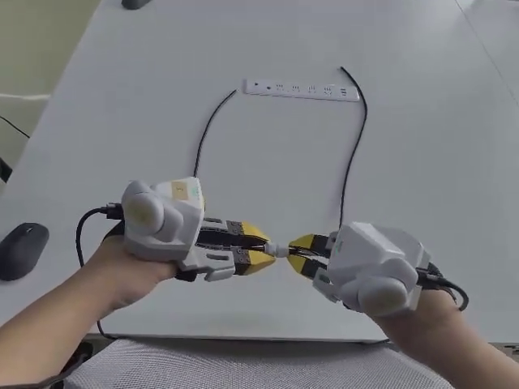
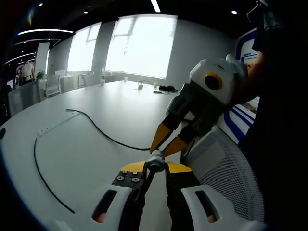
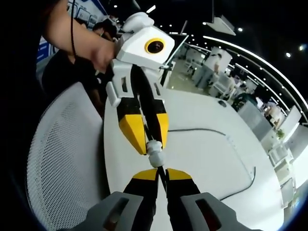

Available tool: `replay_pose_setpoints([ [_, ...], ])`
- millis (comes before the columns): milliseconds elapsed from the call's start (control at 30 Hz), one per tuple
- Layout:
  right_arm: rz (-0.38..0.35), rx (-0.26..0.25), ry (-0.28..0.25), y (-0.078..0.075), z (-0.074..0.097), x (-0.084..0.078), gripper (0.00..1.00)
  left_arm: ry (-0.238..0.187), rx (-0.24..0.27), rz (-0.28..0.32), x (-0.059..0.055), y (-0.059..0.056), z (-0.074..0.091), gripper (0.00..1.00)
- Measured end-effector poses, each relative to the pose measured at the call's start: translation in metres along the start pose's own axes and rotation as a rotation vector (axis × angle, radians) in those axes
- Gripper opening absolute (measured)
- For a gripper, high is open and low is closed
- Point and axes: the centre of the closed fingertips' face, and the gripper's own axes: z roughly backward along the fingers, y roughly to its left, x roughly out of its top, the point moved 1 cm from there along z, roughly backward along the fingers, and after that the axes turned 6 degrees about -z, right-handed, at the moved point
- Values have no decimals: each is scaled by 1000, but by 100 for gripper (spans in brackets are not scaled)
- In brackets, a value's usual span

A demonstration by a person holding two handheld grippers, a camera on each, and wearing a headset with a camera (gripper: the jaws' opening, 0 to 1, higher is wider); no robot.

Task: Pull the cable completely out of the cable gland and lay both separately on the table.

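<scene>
A small grey-white cable gland (image 1: 280,250) hangs between the two grippers, above the table's near edge. My left gripper (image 1: 269,250) is shut with the gland (image 2: 155,160) at its yellow fingertips. A thin black cable (image 3: 162,176) leaves the gland (image 3: 154,153) and runs down between the jaws of my right gripper (image 1: 293,250), which is shut on it. The two grippers meet tip to tip. In the left gripper view the right gripper (image 2: 159,151) reaches in from the right. The right gripper view has the left gripper (image 3: 153,142) coming down from above.
A white power strip (image 1: 302,90) lies farther back on the white table (image 1: 122,121), with black cords (image 1: 354,154) (image 1: 209,134) trailing toward me. A dark mouse (image 1: 22,250) sits at the left edge. A white mesh chair (image 1: 203,365) is below the grippers.
</scene>
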Motion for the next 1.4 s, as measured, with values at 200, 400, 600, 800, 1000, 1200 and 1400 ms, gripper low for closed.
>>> replay_pose_setpoints([
  [200,-37,-7,1,-2,1,-3,0,1,3,-14,1,0,-2,15],
  [400,-73,-18,-2,-6,1,-4,0,-2,6,-15,3,2,-4,15],
  [600,-90,-22,-6,-8,1,-5,0,-3,6,-14,4,3,-5,15],
  [800,-128,-33,-1,-14,3,-11,0,-8,14,-8,5,6,-3,15],
  [1000,-192,-53,0,-22,6,-19,0,-20,22,-4,7,8,-1,15],
  [1200,-263,-77,9,-27,7,-29,0,-21,23,-2,8,9,-2,15],
  [1400,-371,-129,34,-37,7,-46,0,-30,23,2,10,9,-2,15],
])
